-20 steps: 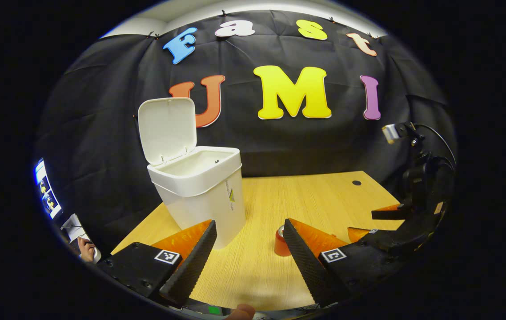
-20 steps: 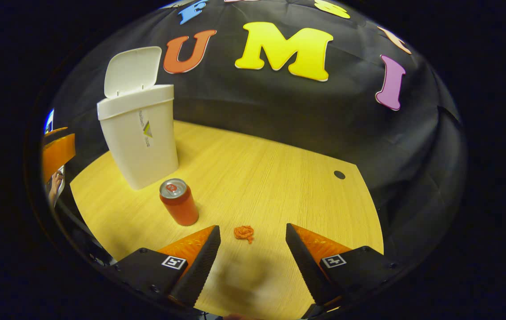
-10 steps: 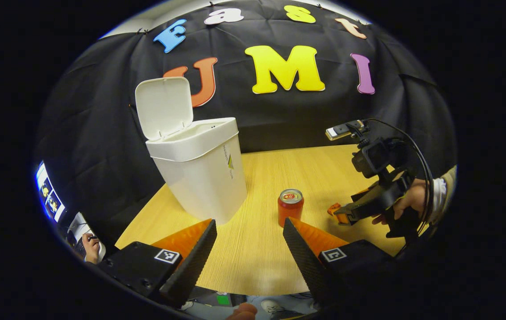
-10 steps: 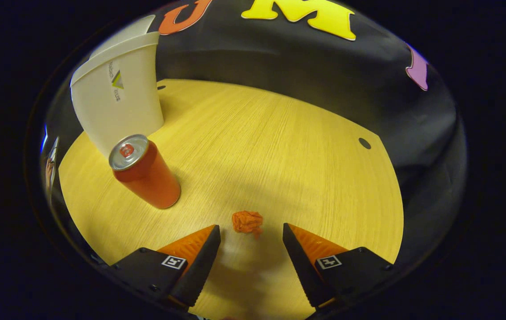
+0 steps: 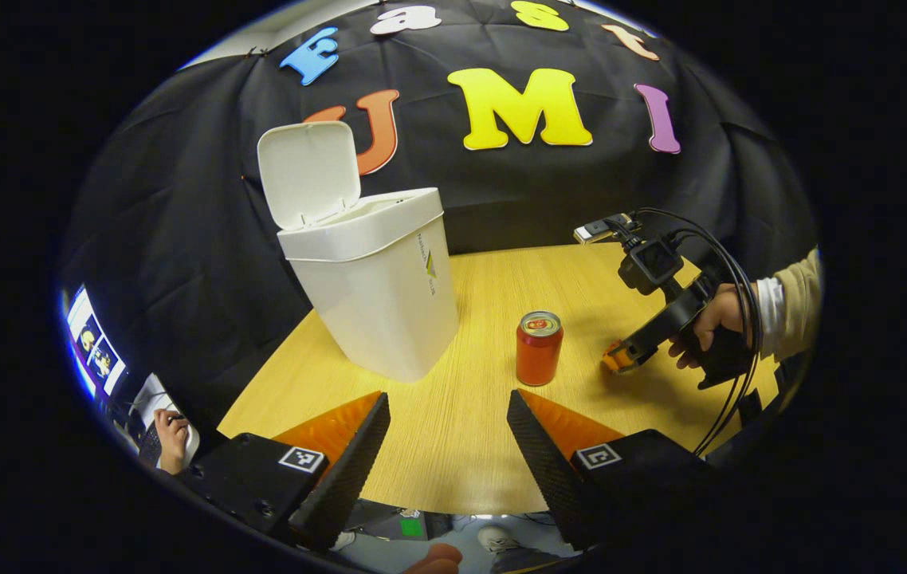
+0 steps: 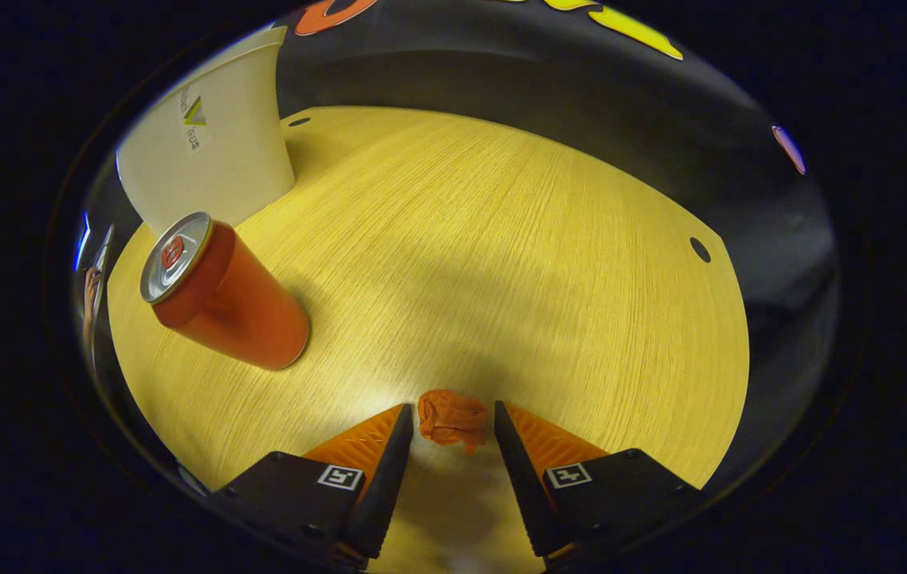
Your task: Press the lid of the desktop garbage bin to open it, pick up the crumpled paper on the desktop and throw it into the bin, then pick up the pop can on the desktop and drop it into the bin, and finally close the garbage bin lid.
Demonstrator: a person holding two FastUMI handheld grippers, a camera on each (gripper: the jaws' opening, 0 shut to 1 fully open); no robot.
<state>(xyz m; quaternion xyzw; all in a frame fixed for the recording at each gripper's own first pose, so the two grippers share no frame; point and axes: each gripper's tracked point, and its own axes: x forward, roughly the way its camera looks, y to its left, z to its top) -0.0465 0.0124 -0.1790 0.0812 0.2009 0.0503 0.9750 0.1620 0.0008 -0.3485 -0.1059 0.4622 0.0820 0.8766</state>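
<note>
A white bin (image 5: 374, 295) stands at the back left of the wooden table (image 5: 469, 446), its lid (image 5: 310, 171) tipped up and open. A red pop can (image 5: 539, 348) stands upright to its right. My left gripper (image 5: 447, 399) hovers open above the table's near edge with nothing between its fingers. In the left gripper view, a hand (image 5: 708, 319) holds the right gripper (image 5: 621, 359) low on the table just right of the can. My right gripper (image 6: 451, 410) is down at the tabletop. The crumpled orange paper (image 6: 453, 418) lies between its fingertips, with a thin gap still showing. The can (image 6: 222, 303) and bin (image 6: 206, 159) stand to its left.
A small round cable hole (image 6: 699, 249) sits near the table's far right corner. Beyond the table's left edge are a lit screen (image 5: 91, 343) and a person's hand (image 5: 170, 430) on a desk. Black cloth walls the back.
My right gripper came down over the crumpled paper and its jaws narrowed around it. My left gripper pulled back from the bin and can, so both now stand farther off.
</note>
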